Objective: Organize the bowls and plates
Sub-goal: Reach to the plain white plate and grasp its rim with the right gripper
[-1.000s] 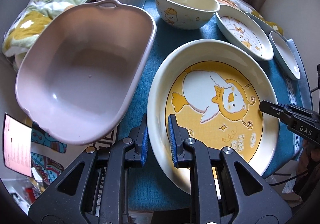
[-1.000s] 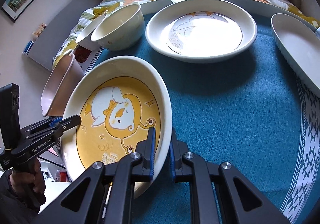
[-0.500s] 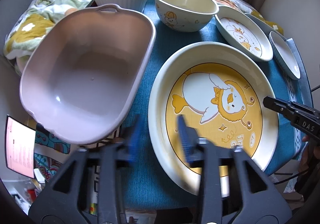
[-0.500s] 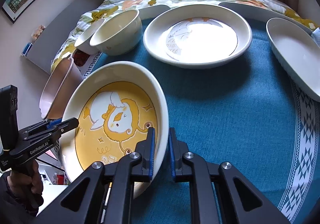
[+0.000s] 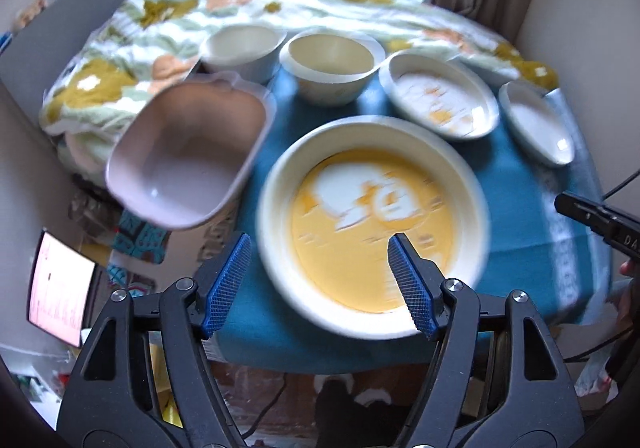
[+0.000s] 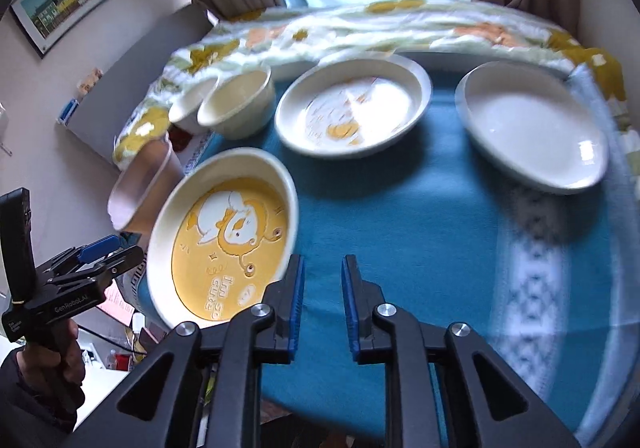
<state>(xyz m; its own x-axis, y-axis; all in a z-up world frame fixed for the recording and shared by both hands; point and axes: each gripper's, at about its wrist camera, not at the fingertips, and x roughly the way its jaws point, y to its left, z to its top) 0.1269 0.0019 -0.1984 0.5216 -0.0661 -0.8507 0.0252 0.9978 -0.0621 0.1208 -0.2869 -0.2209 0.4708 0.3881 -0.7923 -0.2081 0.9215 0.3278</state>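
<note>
Left gripper [image 5: 318,280] jaws opening, nothing clamped; right gripper [image 6: 322,304] jaws opening, empty. Yellow plate [image 6: 224,248] sits at desk [image 6: 400,232] near-left corner, released. Step: placement done. Next: approx. select next plate [image 6: 352,109], align w/ rim.

Yellow plate [image 5: 372,224]: motif smeared by blur; pink tub [image 6: 138,183]: mostly hidden behind it; right tongs [image 5: 592,213]: cut by frame edge.

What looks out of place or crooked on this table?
The pink basin sits tilted, hanging off the table at its left edge. The yellow plate seems to overhang the near edge. Nothing looks spilled or broken.
</note>
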